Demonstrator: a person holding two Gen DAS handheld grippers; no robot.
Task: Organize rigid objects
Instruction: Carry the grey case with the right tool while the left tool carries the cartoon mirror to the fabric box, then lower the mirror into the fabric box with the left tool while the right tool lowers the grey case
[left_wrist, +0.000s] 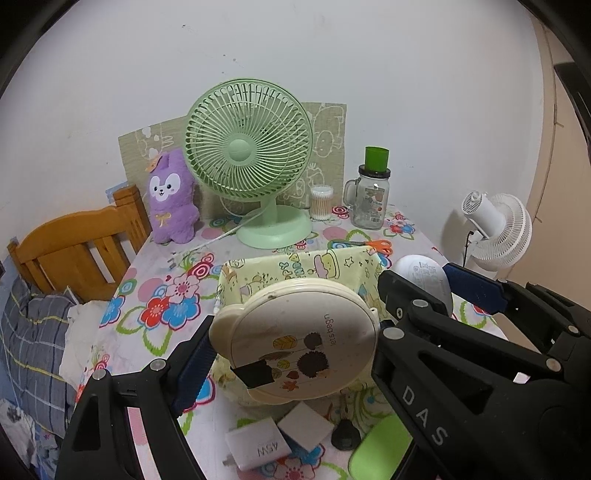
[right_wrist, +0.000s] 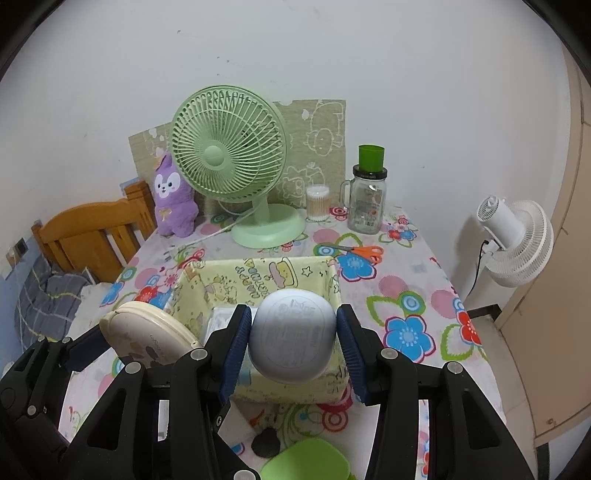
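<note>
My left gripper (left_wrist: 295, 339) is shut on a round cream case (left_wrist: 295, 339) with hedgehog pictures, held tilted over the near edge of the yellow fabric basket (left_wrist: 295, 264). The case also shows in the right wrist view (right_wrist: 144, 336). My right gripper (right_wrist: 293, 338) is shut on a rounded pale blue-white case (right_wrist: 293, 338), held above the basket's (right_wrist: 258, 275) near side. That case and the right gripper's blue pad show in the left wrist view (left_wrist: 424, 275). A white charger (left_wrist: 258, 448), a white block (left_wrist: 306, 424), a black key fob (left_wrist: 345, 435) and a green case (left_wrist: 380, 448) lie on the table in front of the basket.
A green desk fan (left_wrist: 251, 147), purple plush toy (left_wrist: 171, 195), cotton swab jar (left_wrist: 320, 202), glass jar with green cup (left_wrist: 371, 195) and orange scissors (left_wrist: 376, 246) sit behind the basket. A wooden bed frame (left_wrist: 74, 243) is left, a white fan (left_wrist: 495, 229) right.
</note>
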